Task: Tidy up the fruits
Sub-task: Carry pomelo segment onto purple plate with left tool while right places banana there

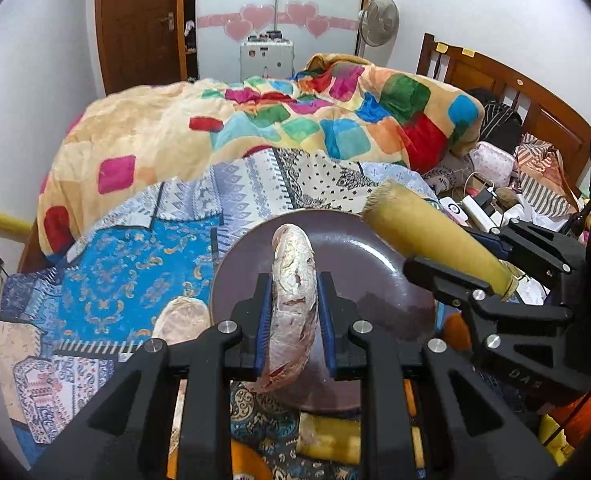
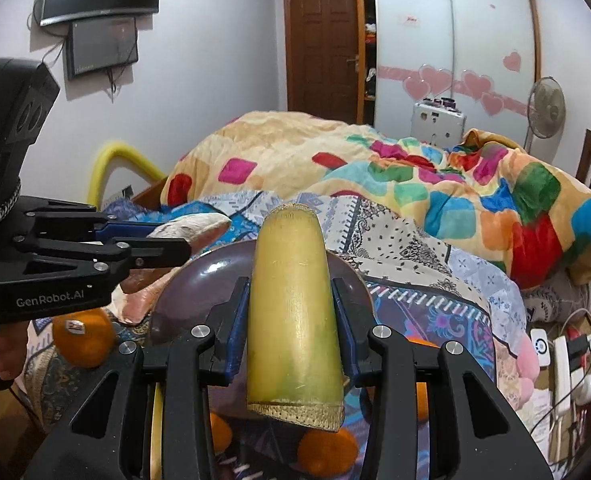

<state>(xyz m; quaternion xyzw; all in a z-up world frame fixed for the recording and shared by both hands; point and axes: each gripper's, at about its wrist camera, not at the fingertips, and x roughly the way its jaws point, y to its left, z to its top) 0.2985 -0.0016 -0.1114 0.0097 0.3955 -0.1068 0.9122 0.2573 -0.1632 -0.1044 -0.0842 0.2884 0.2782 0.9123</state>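
The bed (image 1: pixel 143 240) under its patterned quilt was soft footing for the dark plate (image 1: pixel 347 248), which could have tipped. My right gripper (image 2: pixel 291 316) had its jaws clenched on the yellow sugarcane piece (image 2: pixel 295 312) above the plate. My left gripper (image 1: pixel 293 316) gripped a pale mottled fruit (image 1: pixel 295 292) over it; both pieces could have collided or rolled off.

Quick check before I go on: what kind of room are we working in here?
Almost certainly a bedroom. The work surface is a bed, with a patchwork quilt heaped on it and a wooden headboard at the end; a wardrobe with heart stickers stands behind.
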